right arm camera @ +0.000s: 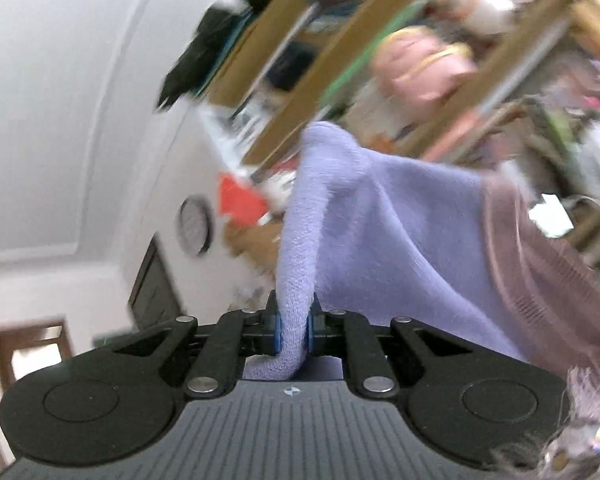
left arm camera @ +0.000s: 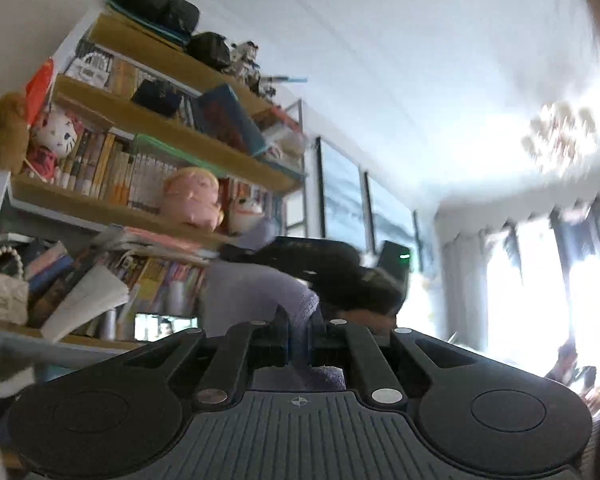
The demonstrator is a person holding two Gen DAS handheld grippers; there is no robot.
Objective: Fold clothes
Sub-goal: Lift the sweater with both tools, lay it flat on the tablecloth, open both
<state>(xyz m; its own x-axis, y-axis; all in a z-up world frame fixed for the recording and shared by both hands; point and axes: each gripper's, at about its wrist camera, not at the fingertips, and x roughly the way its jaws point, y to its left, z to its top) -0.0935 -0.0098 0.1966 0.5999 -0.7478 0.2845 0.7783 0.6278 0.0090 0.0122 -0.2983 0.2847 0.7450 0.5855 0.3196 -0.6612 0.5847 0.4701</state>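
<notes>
A: How far along is the fold?
B: Early, I judge. The lavender garment hangs aloft before the far bookshelf, no fold visible.
A: Grips?
B: The right gripper pinches its edge; the left gripper seems clamped on it too.

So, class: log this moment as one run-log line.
step: lift garment | left gripper: shut on cloth | right gripper: shut on cloth | cloth: held up, unfolded | background: bookshelf

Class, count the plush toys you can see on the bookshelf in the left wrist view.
3. A white cat plush at the left of the middle shelf, a pink plush on the shelf below, and a brown one at the shelf's left edge. Others may be hidden.
</notes>
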